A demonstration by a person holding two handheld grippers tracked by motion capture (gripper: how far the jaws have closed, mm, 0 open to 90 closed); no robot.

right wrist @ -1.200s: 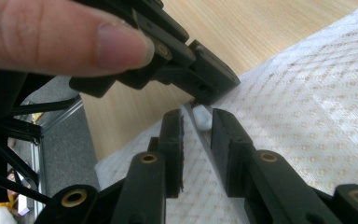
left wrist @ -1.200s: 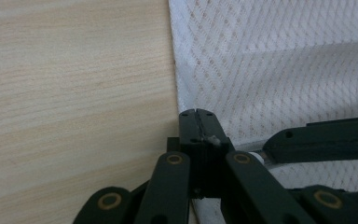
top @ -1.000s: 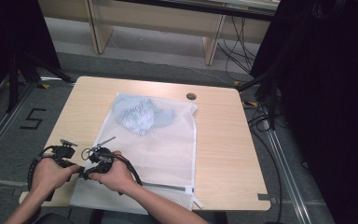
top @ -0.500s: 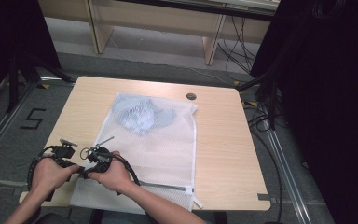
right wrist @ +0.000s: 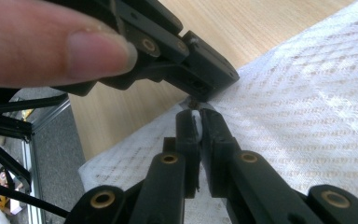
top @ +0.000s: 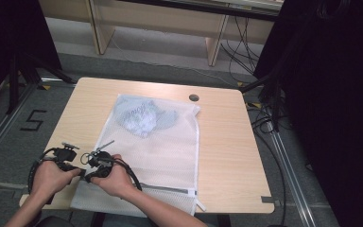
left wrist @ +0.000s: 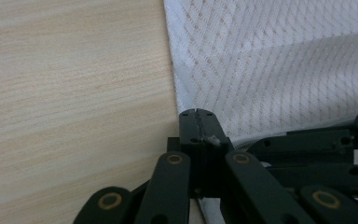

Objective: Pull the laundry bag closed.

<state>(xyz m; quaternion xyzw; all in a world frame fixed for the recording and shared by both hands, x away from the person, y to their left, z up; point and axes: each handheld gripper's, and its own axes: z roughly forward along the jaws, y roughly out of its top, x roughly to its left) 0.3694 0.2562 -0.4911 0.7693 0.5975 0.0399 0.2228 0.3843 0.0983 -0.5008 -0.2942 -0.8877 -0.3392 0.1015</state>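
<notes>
From the high view I see the wooden table (top: 227, 142) across the middle of the frame, with grey floor around it and a dark curtain (top: 331, 94) down the right side. On the table lies the white mesh laundry bag (top: 165, 146), running from the upper centre down to the near edge at lower centre, and its zipper band (top: 170, 189) crosses its near end. Inside the bag, toward its upper part, sits a bluish bundle of cloth (top: 144, 118). A small dark round cap (top: 194, 97) is set in the tabletop, just past the bag's upper right corner.

My two hands come in at the lower left of the frame, close together at the bag's lower left edge. The left gripper (top: 78, 171) is lower left. In the left gripper view its jaws are pressed together at the centre of the frame (left wrist: 196, 128), right at the bag's edge (left wrist: 270, 70), where a sliver of white shows at the seam. I take them to be pinching the mesh.

The right gripper (top: 89, 178) lies just right of it in the high view. In its own view (right wrist: 196, 122) the jaws have just been closing and now clamp a fold of the mesh (right wrist: 317, 107) at centre frame, with the left gripper's tip (right wrist: 205, 79) touching just above, and a fingertip (right wrist: 70, 51) at upper left.
</notes>
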